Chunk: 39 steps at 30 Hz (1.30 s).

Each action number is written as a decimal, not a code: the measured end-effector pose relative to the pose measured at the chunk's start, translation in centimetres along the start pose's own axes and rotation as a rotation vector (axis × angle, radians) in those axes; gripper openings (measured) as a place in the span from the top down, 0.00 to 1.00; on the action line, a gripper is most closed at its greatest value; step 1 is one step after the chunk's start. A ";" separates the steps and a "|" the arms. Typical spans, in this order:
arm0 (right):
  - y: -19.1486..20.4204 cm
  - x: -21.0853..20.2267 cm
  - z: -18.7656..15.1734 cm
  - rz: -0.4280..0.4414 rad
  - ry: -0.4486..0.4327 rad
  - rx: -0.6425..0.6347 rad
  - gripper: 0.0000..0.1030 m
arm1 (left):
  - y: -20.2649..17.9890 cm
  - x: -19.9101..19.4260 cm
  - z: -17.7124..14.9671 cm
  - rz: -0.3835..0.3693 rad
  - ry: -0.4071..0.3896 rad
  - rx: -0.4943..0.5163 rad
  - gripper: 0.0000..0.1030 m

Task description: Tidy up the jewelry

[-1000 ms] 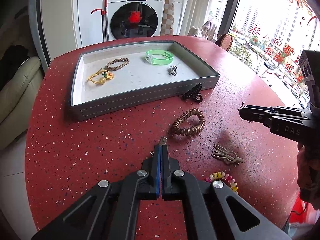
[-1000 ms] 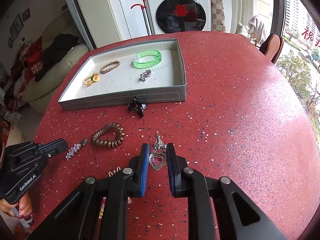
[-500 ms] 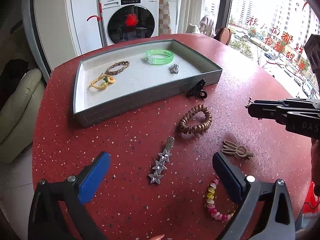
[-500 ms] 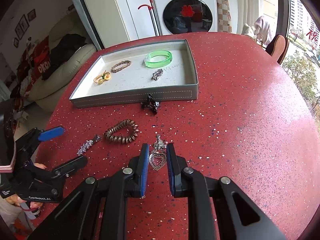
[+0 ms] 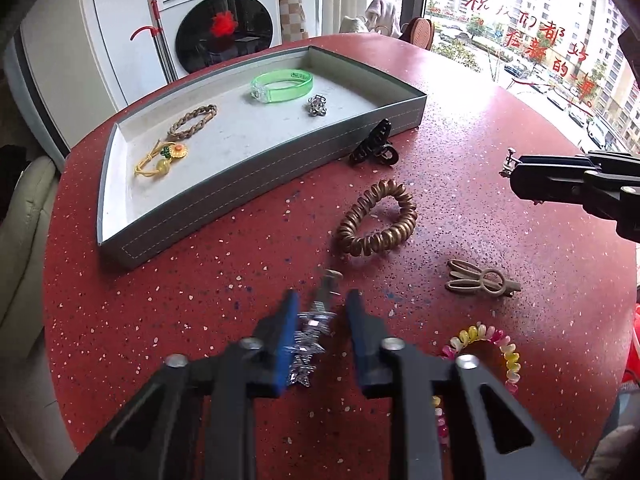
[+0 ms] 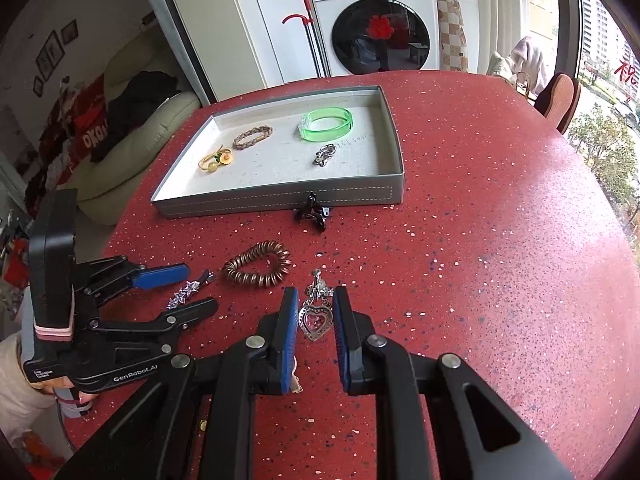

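A grey tray (image 5: 256, 184) (image 6: 280, 196) on the red table holds a green bangle (image 5: 282, 85) (image 6: 327, 123), a braided bracelet (image 5: 193, 121), a yellow flower tie (image 5: 162, 159) and a small silver charm (image 5: 317, 105). My left gripper (image 5: 320, 312) (image 6: 188, 286) is partly open, its pads around a silver star hair clip (image 5: 312, 332) (image 6: 191, 289) lying on the table. My right gripper (image 6: 316, 312) (image 5: 516, 172) is shut on a silver heart pendant (image 6: 316, 318), held just above the table.
On the table lie a black claw clip (image 5: 374, 146) (image 6: 313, 214), a bronze coil hair tie (image 5: 376, 220) (image 6: 258, 263), a tan rabbit-shaped clip (image 5: 482, 283) and a coloured bead coil (image 5: 486, 344). A washing machine (image 6: 372, 20) and a sofa (image 6: 120, 148) stand beyond.
My left gripper opened wide off the star clip half a second ago, then came down and narrowed around it. My right gripper kept hold of the heart pendant.
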State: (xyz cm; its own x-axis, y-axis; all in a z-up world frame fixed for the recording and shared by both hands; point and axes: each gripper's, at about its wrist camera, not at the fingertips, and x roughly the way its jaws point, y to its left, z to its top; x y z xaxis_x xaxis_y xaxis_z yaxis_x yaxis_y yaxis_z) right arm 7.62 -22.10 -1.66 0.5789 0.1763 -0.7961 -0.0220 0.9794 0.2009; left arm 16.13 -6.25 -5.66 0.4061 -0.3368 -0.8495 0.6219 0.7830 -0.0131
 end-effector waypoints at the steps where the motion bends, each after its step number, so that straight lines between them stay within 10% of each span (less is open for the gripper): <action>1: 0.0 0.0 0.0 0.002 -0.002 -0.001 0.82 | 0.1 0.0 0.0 -0.003 0.001 -0.004 0.66; 21: 0.5 0.5 6.7 0.063 -0.052 0.002 0.82 | 4.3 -5.1 5.6 0.016 -0.177 -0.159 0.66; 39: -2.0 10.7 14.6 0.006 0.050 0.044 0.82 | 9.9 3.6 13.4 0.035 -0.094 -0.283 0.66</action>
State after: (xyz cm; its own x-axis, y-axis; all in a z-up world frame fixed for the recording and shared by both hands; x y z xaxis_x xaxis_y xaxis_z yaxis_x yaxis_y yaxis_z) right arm 25.80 -23.63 -2.27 0.5370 0.1876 -0.8225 0.0116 0.9732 0.2296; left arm 32.71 -6.75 -1.82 0.4921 -0.3437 -0.7998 0.4004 0.9052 -0.1427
